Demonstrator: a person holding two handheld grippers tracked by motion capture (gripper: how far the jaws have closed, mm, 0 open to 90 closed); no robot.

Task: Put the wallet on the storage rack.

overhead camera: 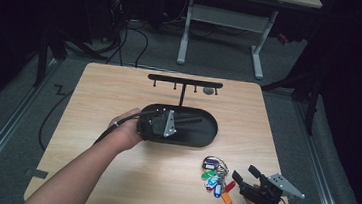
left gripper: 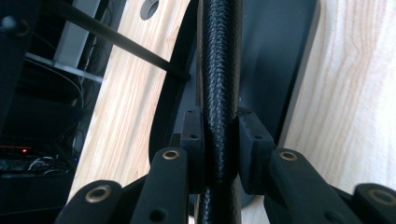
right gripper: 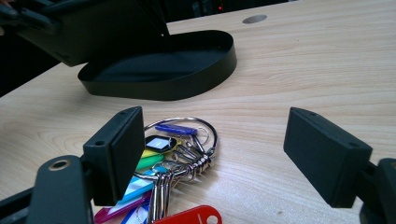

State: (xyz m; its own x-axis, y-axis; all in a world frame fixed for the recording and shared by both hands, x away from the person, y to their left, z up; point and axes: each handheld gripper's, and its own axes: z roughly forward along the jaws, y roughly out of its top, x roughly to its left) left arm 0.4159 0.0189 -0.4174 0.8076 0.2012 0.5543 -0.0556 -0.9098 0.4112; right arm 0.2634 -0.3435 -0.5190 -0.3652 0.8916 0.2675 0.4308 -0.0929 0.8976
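From above, the left gripper (overhead camera: 193,120) sits over the black tray (overhead camera: 205,139) mid-table. Its own camera shows it clamped on a black rod (left gripper: 219,70). Right gripper (right gripper: 212,149) hangs wide apart, key bunch (right gripper: 173,158) just beyond, near-right.

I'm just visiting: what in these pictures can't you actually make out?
- High view: the left gripper covers part of the black oval tray; the writing on the bunch of coloured key tags is too small to read.
- Left gripper view: the black textured rod runs past the top and bottom edges.
- Right gripper view: the right gripper hides some tags.
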